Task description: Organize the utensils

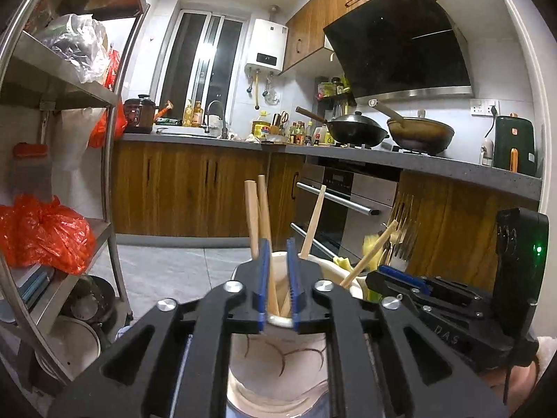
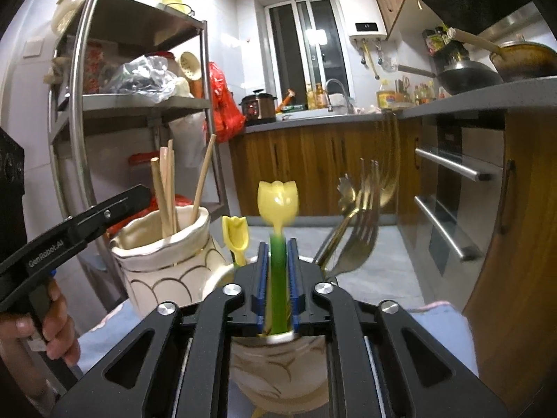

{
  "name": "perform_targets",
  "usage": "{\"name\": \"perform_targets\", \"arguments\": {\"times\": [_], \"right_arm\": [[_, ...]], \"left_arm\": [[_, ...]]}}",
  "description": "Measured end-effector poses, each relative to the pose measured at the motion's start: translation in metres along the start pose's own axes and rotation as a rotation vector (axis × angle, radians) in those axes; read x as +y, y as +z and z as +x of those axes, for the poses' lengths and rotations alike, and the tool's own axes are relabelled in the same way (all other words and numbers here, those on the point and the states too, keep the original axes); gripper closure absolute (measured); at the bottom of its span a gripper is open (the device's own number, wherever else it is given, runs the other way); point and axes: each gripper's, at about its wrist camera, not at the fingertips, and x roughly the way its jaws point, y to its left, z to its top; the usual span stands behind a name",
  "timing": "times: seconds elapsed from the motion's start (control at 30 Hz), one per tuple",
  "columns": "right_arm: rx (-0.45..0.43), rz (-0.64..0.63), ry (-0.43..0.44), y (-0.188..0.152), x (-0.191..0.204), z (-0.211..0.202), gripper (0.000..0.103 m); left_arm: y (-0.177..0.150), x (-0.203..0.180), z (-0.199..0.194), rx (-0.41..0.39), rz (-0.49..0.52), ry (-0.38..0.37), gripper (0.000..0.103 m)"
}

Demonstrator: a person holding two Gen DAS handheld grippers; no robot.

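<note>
Two cream ceramic cups with brown scallop lines stand side by side. My left gripper (image 1: 278,244) hovers over the left cup (image 1: 278,362), which holds several wooden chopsticks (image 1: 251,216). One chopstick (image 1: 264,209) stands between the blue pads, which are apart from it, so the gripper is open. My right gripper (image 2: 278,244) is over the right cup (image 2: 278,365). The green stem of a yellow tulip-shaped spoon (image 2: 277,198) stands between its pads, blurred, with thin gaps either side. A second tulip spoon (image 2: 236,237) and gold forks (image 2: 358,240) stand in that cup.
A person's hand (image 2: 52,320) holds the left gripper's handle. The cups sit on a light blue cloth (image 2: 445,331). A steel rack (image 1: 111,139) with orange bags stands at the left. Wooden cabinets and an oven (image 2: 452,191) are at the right, with woks (image 1: 358,132) on the counter.
</note>
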Motion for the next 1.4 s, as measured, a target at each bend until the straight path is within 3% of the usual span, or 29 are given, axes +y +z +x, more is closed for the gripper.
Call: {"name": "perform_targets", "arguments": {"times": [0.07, 0.3, 0.57, 0.63, 0.73, 0.8, 0.87, 1.03, 1.17, 1.4], "right_arm": [[-0.014, 0.007, -0.005, 0.0, -0.002, -0.011, 0.081], [-0.005, 0.031, -0.026, -0.006, -0.01, -0.049, 0.08], [0.025, 0.023, -0.06, -0.025, -0.003, -0.089, 0.073], [0.039, 0.017, -0.066, -0.031, 0.0, -0.095, 0.069], [0.046, 0.003, -0.081, -0.04, 0.002, -0.102, 0.054], [0.049, -0.005, -0.09, -0.044, 0.004, -0.107, 0.048], [0.04, -0.005, -0.096, -0.047, 0.002, -0.113, 0.032], [0.032, -0.045, -0.109, -0.051, 0.003, -0.118, 0.023], [0.026, -0.052, -0.098, -0.051, 0.003, -0.119, 0.015], [0.02, -0.093, -0.118, -0.053, 0.011, -0.12, 0.014]], "left_arm": [[-0.002, -0.001, -0.007, -0.011, 0.013, 0.018, 0.079], [-0.014, -0.002, -0.039, 0.008, 0.035, 0.05, 0.078], [-0.04, -0.008, -0.073, 0.065, 0.04, 0.097, 0.066], [-0.045, -0.012, -0.079, 0.072, 0.055, 0.111, 0.057], [-0.052, -0.015, -0.088, 0.062, 0.08, 0.138, 0.038], [-0.055, -0.017, -0.093, 0.055, 0.092, 0.147, 0.031], [-0.056, -0.018, -0.098, 0.041, 0.098, 0.158, 0.023], [-0.056, -0.02, -0.107, 0.014, 0.103, 0.163, 0.006], [-0.055, -0.024, -0.108, 0.009, 0.112, 0.155, 0.006], [-0.057, -0.024, -0.099, 0.058, 0.118, 0.155, 0.006]]}}
